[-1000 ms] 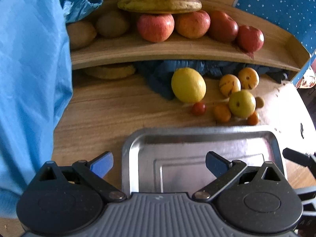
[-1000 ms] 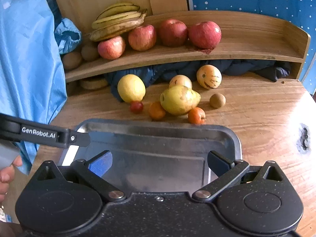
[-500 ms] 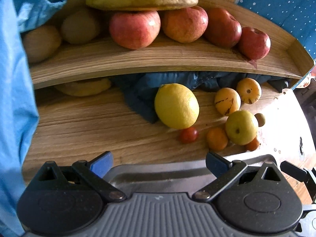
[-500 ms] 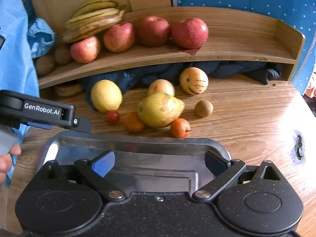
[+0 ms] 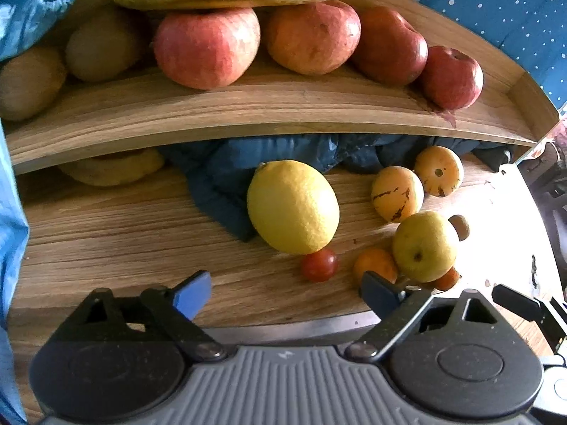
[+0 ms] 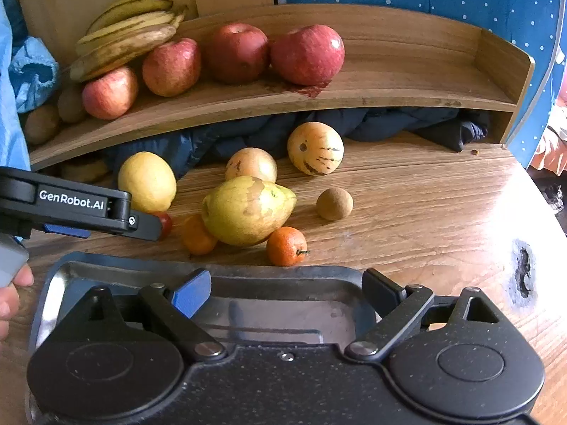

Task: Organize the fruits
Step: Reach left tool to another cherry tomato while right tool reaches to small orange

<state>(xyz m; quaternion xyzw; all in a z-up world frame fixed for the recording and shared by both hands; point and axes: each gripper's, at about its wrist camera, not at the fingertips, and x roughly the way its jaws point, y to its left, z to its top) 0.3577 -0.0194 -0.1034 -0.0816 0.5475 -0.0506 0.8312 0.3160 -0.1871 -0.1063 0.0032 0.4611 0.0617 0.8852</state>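
Note:
Loose fruit lies on the wooden table: a big yellow lemon [image 5: 293, 206], a red cherry tomato [image 5: 319, 265], small oranges [image 5: 375, 265], a yellow-green pear [image 6: 248, 209], striped yellow melons [image 6: 315, 148] and a small brown fruit [image 6: 334, 203]. A steel tray [image 6: 106, 269] sits at the near edge. My left gripper [image 5: 287, 292] is open and empty, just short of the lemon and tomato. My right gripper [image 6: 287, 292] is open and empty over the tray, facing the pear. The left gripper also shows in the right wrist view [image 6: 117, 217].
A curved wooden shelf [image 6: 389, 81] holds red apples [image 6: 307, 54], bananas [image 6: 124, 37] and kiwis [image 5: 32, 83]. A dark blue cloth [image 5: 226, 180] lies under the shelf. Light blue fabric [image 5: 10, 233] hangs at the left. A dark knot [image 6: 523, 273] marks the table at the right.
Both grippers have moved forward toward the fruit. The tray has slid back under them in view. The left gripper is now close to the lemon and tomato. Both stay open.

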